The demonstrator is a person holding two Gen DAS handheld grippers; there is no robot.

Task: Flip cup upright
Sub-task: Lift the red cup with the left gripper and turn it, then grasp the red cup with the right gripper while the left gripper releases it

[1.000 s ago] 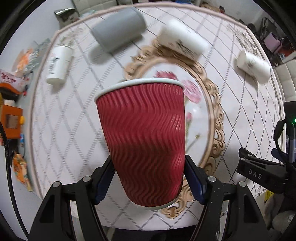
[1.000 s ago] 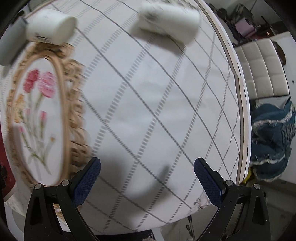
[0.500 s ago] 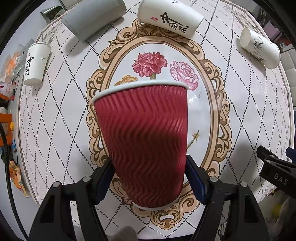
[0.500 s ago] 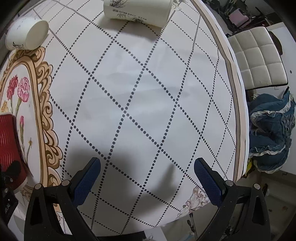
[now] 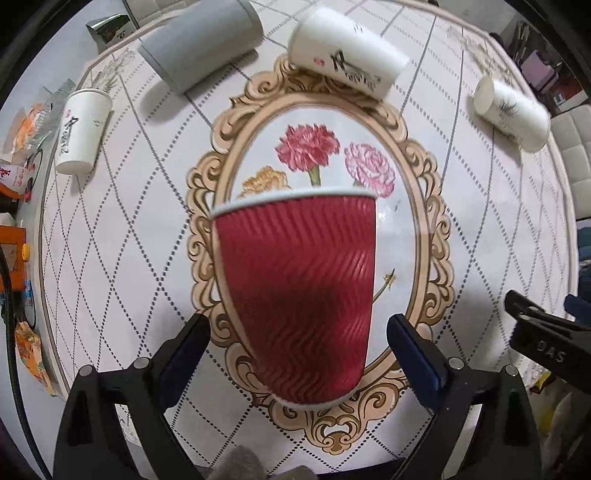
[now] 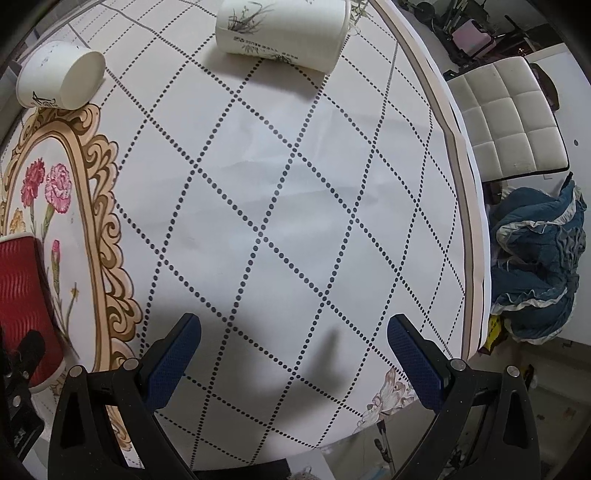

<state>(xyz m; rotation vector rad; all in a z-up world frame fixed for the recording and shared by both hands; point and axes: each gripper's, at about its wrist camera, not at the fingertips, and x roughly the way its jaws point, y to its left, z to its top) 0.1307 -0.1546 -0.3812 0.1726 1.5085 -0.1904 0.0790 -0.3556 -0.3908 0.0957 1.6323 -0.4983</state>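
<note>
Standing between spread left tongs, red cup (untouched), right tongs apart.

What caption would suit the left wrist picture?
Red ripple cup standing rim-up between the open left gripper, over the floral tablecloth.

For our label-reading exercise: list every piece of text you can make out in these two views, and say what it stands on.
"DAS": on the black right tongs, seen from the left wrist.
Black brush characters on two white paper cups, the upright one and the tipped one: blurred, unreadable.
Small print on the bamboo-printed white cup: too small.
</note>
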